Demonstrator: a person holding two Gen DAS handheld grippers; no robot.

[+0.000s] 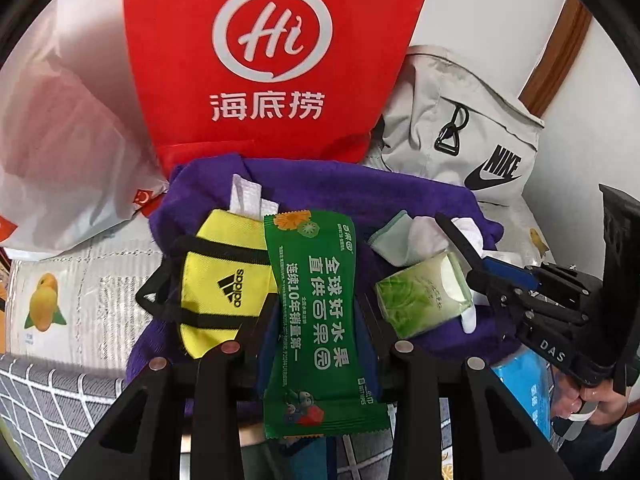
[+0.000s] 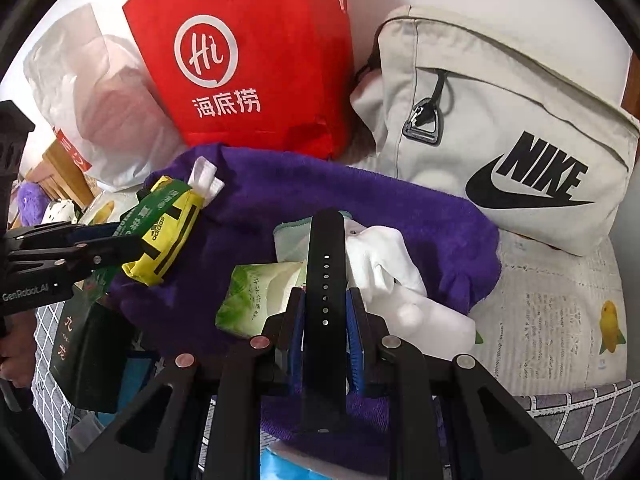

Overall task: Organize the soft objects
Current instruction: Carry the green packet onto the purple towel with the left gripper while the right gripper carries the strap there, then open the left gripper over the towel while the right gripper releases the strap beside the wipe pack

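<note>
Left gripper (image 1: 316, 320) grips a green sachet (image 1: 320, 320); right gripper (image 2: 326, 308) clamps a black strap (image 2: 325, 264), both over what looks like a purple towel (image 2: 400, 216).

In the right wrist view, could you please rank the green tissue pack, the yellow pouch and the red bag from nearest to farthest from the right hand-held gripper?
1. Green tissue pack: just left of the right hand-held gripper.
2. Yellow pouch: farther left, on the purple towel.
3. Red bag: upright at the back.
</note>
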